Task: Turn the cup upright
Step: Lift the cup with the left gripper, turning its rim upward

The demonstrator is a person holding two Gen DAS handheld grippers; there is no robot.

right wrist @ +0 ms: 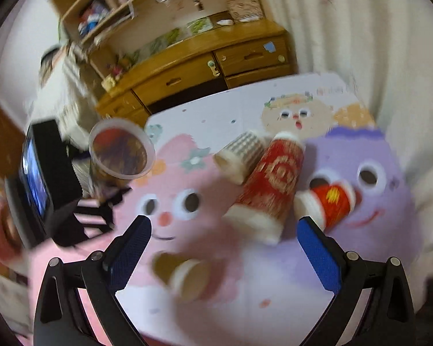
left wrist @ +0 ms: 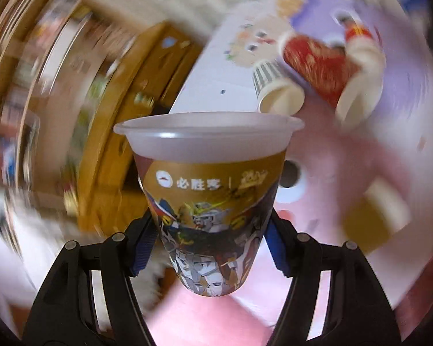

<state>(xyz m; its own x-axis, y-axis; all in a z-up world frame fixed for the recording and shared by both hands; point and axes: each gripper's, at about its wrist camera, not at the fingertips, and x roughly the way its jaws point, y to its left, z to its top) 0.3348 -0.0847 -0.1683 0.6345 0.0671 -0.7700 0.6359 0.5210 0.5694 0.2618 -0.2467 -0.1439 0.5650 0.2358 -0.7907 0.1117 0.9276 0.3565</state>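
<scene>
My left gripper (left wrist: 212, 230) is shut on a clear plastic cup with a gold printed sleeve (left wrist: 209, 190); it holds the cup in the air, rim toward the top of the view. In the right wrist view the same cup (right wrist: 119, 152) hangs at the left above the table, held by the left gripper (right wrist: 101, 193), its mouth facing this camera. My right gripper (right wrist: 223, 227) is open and empty above the table. A tall red paper cup (right wrist: 270, 184), a grey striped cup (right wrist: 239, 155), a small red cup (right wrist: 327, 199) and a brown cup (right wrist: 182, 274) lie on their sides.
The table wears a cartoon cloth (right wrist: 205, 115) in pink, purple and white. A wooden cabinet with drawers and shelves (right wrist: 205, 63) stands behind it. A white curtain (right wrist: 360, 43) hangs at the right. The striped cup (left wrist: 270, 86) and red cup (left wrist: 323, 69) show blurred in the left view.
</scene>
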